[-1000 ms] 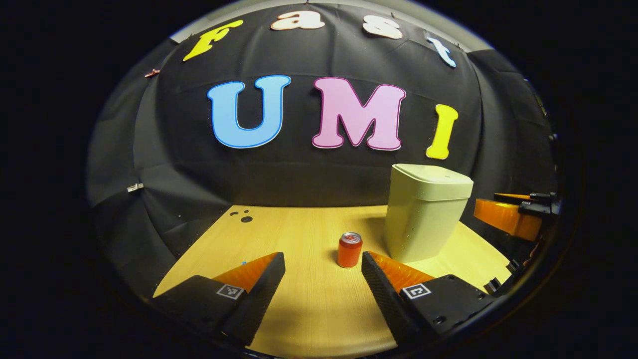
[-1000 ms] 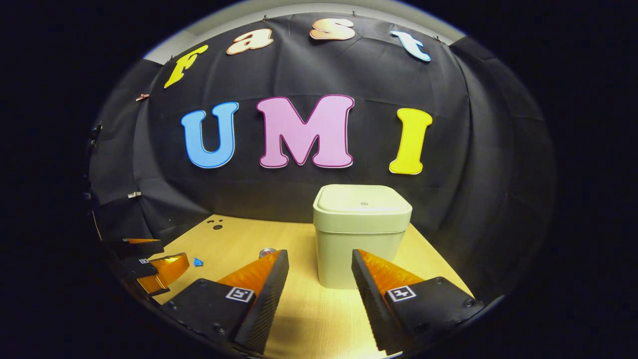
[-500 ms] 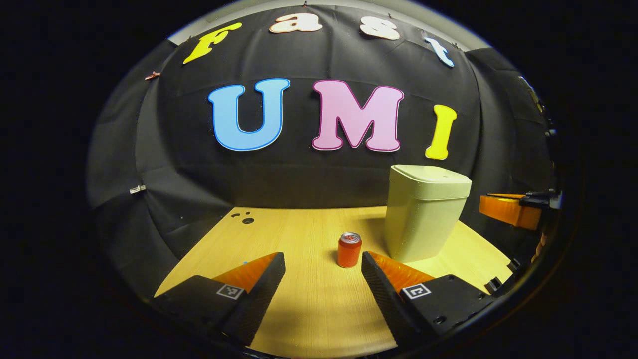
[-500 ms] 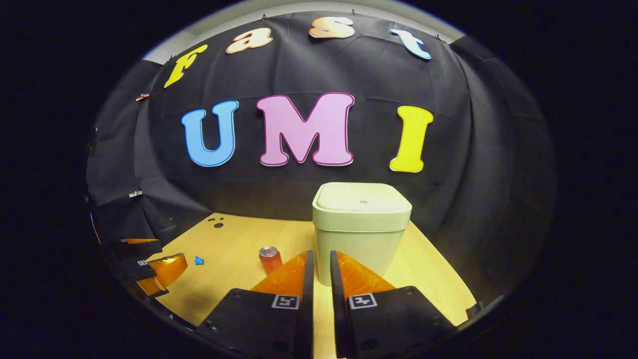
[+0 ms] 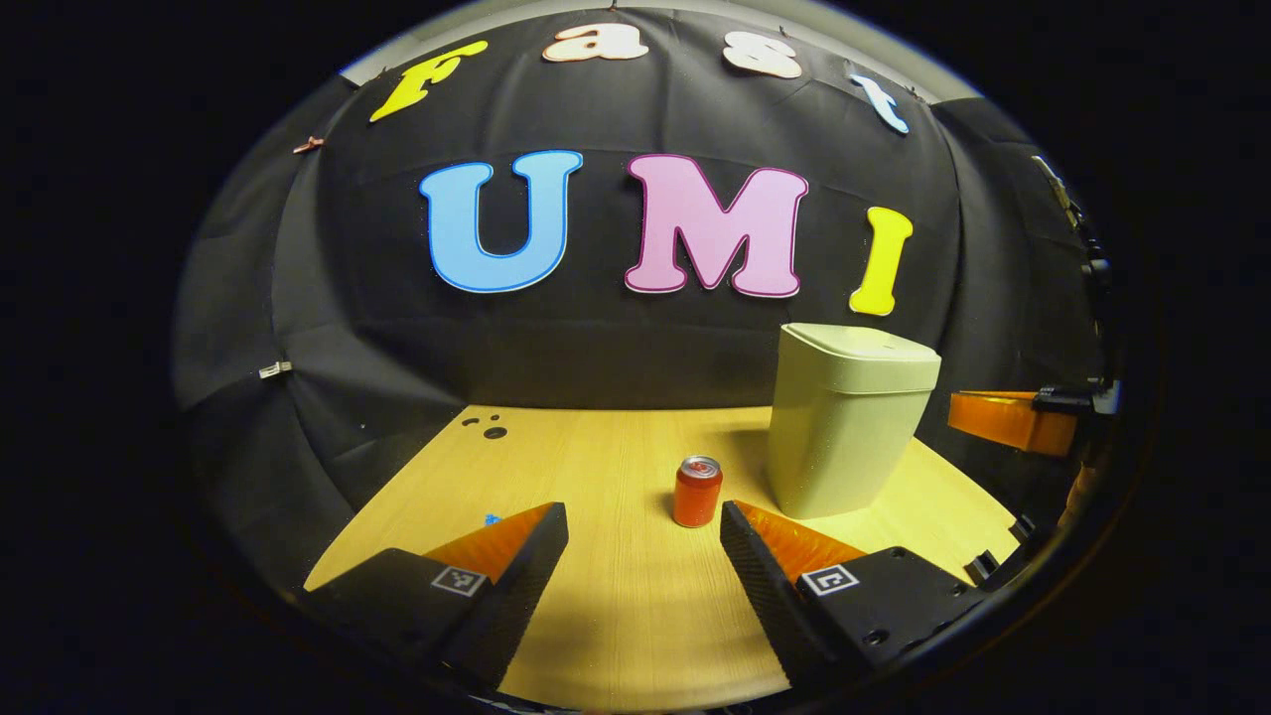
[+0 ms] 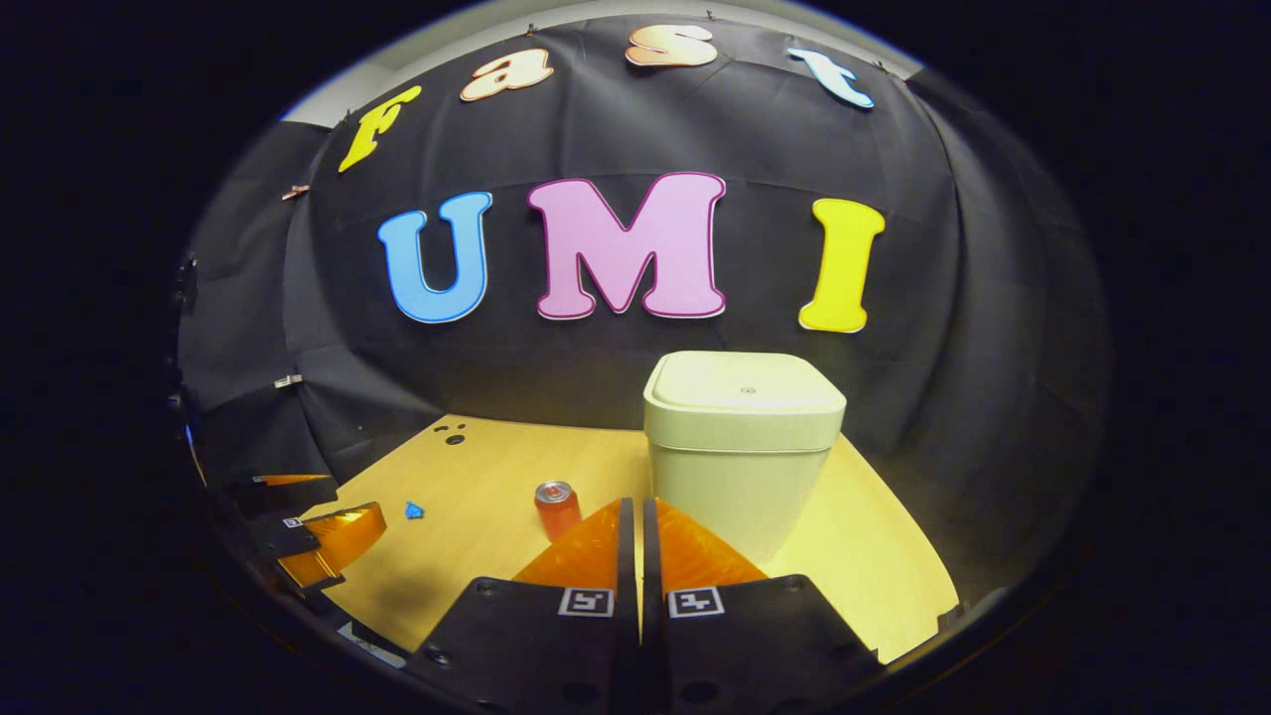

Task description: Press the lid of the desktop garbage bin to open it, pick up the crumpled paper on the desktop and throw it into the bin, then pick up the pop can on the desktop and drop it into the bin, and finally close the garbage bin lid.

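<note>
Right gripper (image 6: 636,516), fingers pressed together and empty, faces the bin's lid (image 6: 743,383) just ahead; stiff plastic, probably springy—press its centre. Left gripper (image 5: 643,526) gapes.

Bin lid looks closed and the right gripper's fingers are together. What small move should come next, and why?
Probably bring the right gripper forward and up over the bin lid, then press down. The lid sits flat and closed, the jaws are shut with nothing between them, and the pop can stands untouched on the table.

no legible text on the pop can (image 5: 697,491), nor on the bin (image 6: 743,443)
</note>
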